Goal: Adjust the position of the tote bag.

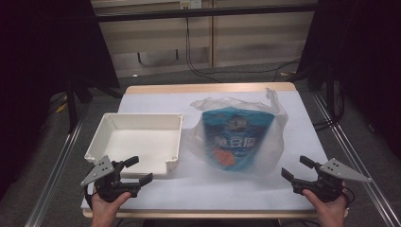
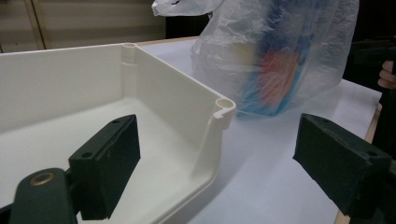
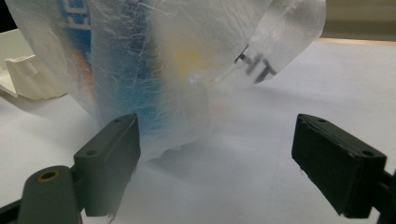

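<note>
On the counter (image 1: 156, 191), white sheet over the top: white tray (image 1: 137, 142) sits left of centre, empty as far as I can see. Just right of it, a translucent plastic bag (image 1: 272, 142) stands upright with a blue snack packet (image 1: 234, 137) inside; bag handles flop open at the top, toward the far edge. Bag and tray are close, not clearly touching.

Left gripper (image 1: 137, 171) hovers at the tray's near right corner, jaws spread, nothing between them. Right gripper (image 1: 295, 168) is near the bag's right side, jaws equally wide, empty; in the right gripper view the bag (image 3: 154, 70) fills the space just ahead of the jaws.

Likely step: get the packet out of the bag and into the tray. To do it well: right gripper pinches the film low or by a handle to anchor it, left goes in through the mouth for the packet's top edge. Print on the packet is blurred, probably crisps, so grip the seam, not the body. Watch thin film bunching in the pads.
</note>
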Motion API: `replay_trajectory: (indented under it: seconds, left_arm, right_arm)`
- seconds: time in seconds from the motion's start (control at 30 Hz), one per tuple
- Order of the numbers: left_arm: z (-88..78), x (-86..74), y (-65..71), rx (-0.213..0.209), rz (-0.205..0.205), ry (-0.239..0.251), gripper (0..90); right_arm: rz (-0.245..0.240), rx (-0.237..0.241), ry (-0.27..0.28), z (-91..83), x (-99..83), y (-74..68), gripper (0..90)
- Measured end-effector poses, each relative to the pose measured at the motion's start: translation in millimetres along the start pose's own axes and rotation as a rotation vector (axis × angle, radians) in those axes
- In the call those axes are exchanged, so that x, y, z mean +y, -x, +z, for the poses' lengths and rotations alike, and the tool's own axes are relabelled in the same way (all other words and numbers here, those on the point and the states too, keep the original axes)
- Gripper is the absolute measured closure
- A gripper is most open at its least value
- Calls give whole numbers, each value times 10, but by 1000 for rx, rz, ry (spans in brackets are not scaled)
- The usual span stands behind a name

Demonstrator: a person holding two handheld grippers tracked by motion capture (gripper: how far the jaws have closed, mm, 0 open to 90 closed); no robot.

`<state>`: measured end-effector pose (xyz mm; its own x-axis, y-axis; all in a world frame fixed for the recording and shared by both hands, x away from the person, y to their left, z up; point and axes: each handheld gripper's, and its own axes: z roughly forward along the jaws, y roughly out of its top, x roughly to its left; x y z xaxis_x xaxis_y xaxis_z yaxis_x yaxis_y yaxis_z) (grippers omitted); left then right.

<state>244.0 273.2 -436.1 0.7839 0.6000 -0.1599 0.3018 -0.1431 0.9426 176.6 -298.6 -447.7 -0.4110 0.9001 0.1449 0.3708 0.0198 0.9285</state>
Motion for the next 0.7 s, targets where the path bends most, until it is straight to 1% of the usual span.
replay_trajectory:
  seconds: [0.03, 0.07, 0.13, 0.17, 0.2, 0.23, 0.27, 0.3, 0.37, 0.4, 0.43, 0.57, 0.6, 0.63, 0.67, 0.7]
  left_arm:
    - [-6, 2, -4, 17, 2, -2, 140]
    - [-8, 3, -11, 19, 5, -2, 140]
    - [-12, 3, -18, 7, -3, 6, 140]
    - [-17, 6, -9, 25, 3, 5, 140]
    - [-17, 6, -9, 25, 3, 5, 139]
    - [-14, 7, -7, 15, 6, 12, 139]
    - [-14, 8, -3, 18, 7, 8, 139]
    - [-15, 10, -3, 22, 17, -3, 139]
    - [-11, 10, -2, 15, 19, -2, 139]
    - [-6, 9, 7, 16, 13, 1, 139]
    - [-7, 10, 9, 16, 14, 1, 139]
    - [-5, 13, 14, 16, 15, 6, 139]
    - [1, 17, 26, 26, 18, 0, 140]
    - [8, 20, 26, 21, 25, -2, 141]
    - [16, 23, 30, 16, 24, -3, 145]
    - [22, 27, 38, 21, 24, -7, 145]
  right_arm:
    - [0, 0, 0, 0, 0, 0, 152]
    - [-6, 1, -2, 2, 2, -3, 152]
    - [-7, 1, -2, 3, 3, -6, 153]
    - [-15, 5, 0, -2, 7, -14, 153]
    - [-15, 5, 0, -2, 7, -14, 153]
    - [-16, 5, 3, -5, 8, -18, 152]
    - [-16, 9, 4, -8, 9, -21, 153]
    - [-20, 10, 4, -10, 9, -24, 152]
    - [-23, 13, 3, -8, 11, -27, 153]
    - [-32, 17, 0, -8, 10, -26, 152]
    - [-25, 16, 4, -8, 13, -34, 152]
    - [-29, 20, 5, -14, 15, -45, 153]
    - [-29, 23, 8, -15, 15, -47, 153]
    - [-25, 29, 7, -17, 16, -46, 153]
    - [-28, 25, 9, -18, 23, -48, 153]
    - [-28, 25, 9, -18, 23, -48, 153]
